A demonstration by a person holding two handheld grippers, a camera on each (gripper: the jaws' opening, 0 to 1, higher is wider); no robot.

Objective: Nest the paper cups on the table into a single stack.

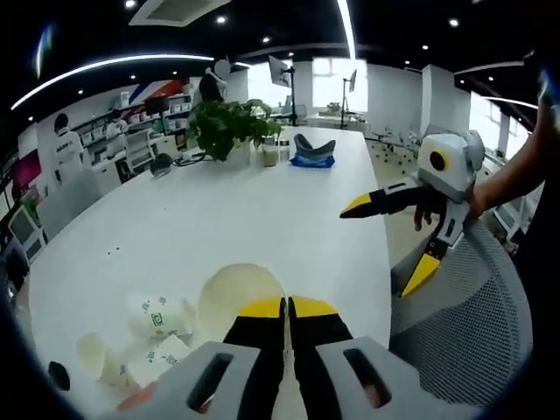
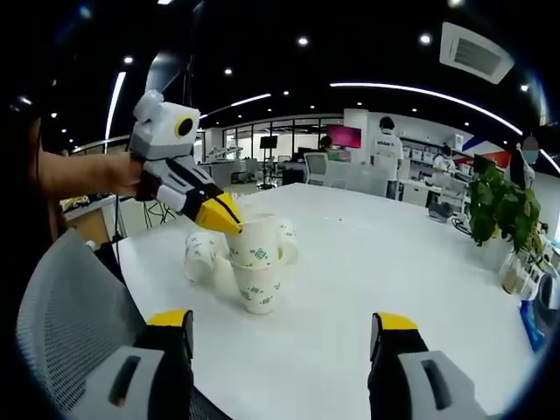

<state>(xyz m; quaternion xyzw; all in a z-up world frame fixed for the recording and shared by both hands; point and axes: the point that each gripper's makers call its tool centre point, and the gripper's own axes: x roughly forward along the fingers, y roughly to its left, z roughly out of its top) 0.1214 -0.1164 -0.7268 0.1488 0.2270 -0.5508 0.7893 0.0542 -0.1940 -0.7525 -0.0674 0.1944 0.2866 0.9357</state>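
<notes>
Closest to the lens in the left gripper view, the left gripper (image 1: 287,306) rises from the bottom centre with its yellow-tipped jaws pressed together on the rim of a paper cup (image 1: 238,293), whose pale open mouth shows just left of the tips. Below and left of it, near the lower-left edge, more loose cups (image 1: 157,317) lie on their sides on the white table (image 1: 219,219). At the right of that frame the right gripper (image 1: 389,241) hangs beyond the table's edge over a grey mesh chair (image 1: 477,315), a person's hand (image 1: 437,210) behind it, its jaws spread wide. Toward the upper middle, at the table's far end, stand a potted plant (image 1: 227,127) and a blue cloth with a dark object on it (image 1: 313,153).

In the right gripper view, the right gripper's own two jaws stand well apart at the bottom, with nothing between them. Beyond, left of centre, the left gripper (image 2: 223,214) pinches the rim of the upper cup (image 2: 254,243), which sits tilted on an inverted lower cup (image 2: 259,289). Other cups (image 2: 201,254) lie just behind. The plant (image 2: 503,206) is at the right edge.
</notes>
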